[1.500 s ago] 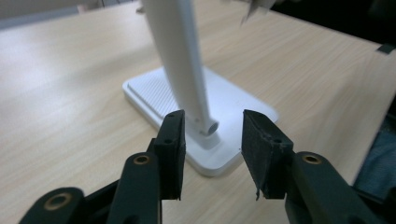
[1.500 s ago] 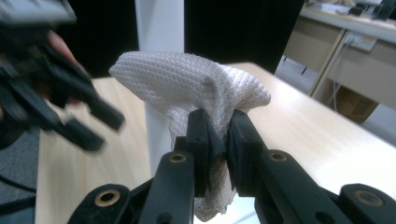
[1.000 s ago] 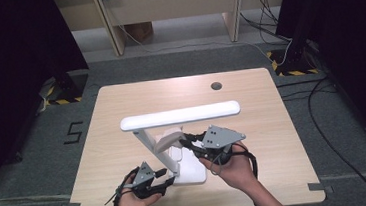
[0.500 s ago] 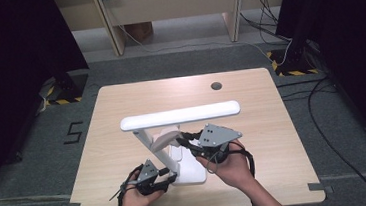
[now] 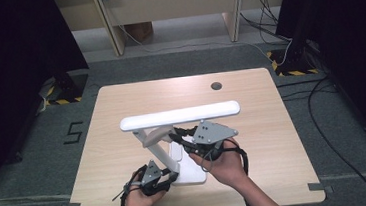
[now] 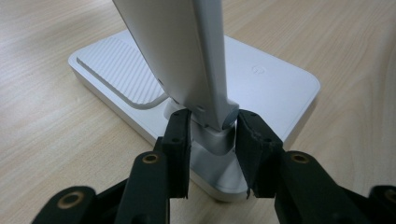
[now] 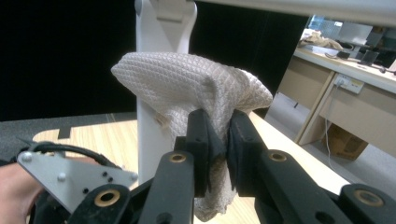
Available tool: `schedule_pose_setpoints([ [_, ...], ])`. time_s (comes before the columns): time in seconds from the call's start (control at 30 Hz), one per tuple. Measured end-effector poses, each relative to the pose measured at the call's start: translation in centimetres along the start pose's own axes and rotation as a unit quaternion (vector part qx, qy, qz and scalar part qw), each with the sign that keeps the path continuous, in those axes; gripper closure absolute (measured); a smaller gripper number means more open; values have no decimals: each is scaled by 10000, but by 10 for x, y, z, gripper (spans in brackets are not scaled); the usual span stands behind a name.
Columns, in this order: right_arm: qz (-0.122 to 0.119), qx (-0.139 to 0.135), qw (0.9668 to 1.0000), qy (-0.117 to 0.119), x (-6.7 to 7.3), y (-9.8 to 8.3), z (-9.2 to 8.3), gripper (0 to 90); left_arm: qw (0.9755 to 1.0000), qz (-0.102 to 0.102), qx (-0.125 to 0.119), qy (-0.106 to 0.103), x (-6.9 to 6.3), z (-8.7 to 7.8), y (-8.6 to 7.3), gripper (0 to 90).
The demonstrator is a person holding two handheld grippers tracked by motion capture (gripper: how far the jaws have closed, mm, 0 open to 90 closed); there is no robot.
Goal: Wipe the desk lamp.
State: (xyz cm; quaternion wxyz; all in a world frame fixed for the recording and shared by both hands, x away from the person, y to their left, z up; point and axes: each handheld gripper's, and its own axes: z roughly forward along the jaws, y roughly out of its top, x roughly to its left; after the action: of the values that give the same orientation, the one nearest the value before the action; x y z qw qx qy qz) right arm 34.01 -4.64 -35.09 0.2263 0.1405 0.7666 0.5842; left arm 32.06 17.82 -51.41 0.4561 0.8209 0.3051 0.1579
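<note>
Left gripper (image 6: 212, 140), nearest the table's front edge: jaws have just been closing around the hinge at the foot of the lamp (image 5: 172, 118) arm. Pads sit on either side of the hinge, touching or all but touching; I read it as a bracing grip just seated.

Right gripper (image 7: 217, 135), a little farther in: jaws pinched tight on a white cloth (image 7: 191, 84), which is bunched up against the upright arm (image 7: 152, 126) of the lamp.

The lamp stands on its base (image 6: 261, 79) near the front middle of the table (image 5: 251, 97), its head bar level above.

Step in hand, as I judge it: wiping the arm while the left steadies the lamp. Next move calls for firm left hold at the hinge, then sliding the cloth along the arm without tipping the base.
</note>
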Motion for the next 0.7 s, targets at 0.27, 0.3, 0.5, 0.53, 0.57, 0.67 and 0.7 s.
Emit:
schedule_pose_setpoints([
  [0.27,-18,-140,9999,100,7,8,9,806,10000,28,10,6,0,0,0,655],
  [0.3,-25,-133,9998,109,8,9,10,806,10000,30,11,18,-1,0,0,655],
  [0.5,-46,-166,9997,155,11,16,15,806,10000,61,26,23,-1,0,0,655],
  [0.53,-56,-179,9997,157,11,16,16,805,10000,66,27,25,-1,0,0,654],
  [0.57,16,-156,9997,172,13,17,16,806,10000,69,27,26,-1,0,0,654],
  [0.67,144,-167,9996,188,15,18,16,805,10000,77,27,36,-1,0,0,654],
  [0.7,163,-184,9995,203,15,18,16,805,10000,79,27,40,-2,0,0,654],
])
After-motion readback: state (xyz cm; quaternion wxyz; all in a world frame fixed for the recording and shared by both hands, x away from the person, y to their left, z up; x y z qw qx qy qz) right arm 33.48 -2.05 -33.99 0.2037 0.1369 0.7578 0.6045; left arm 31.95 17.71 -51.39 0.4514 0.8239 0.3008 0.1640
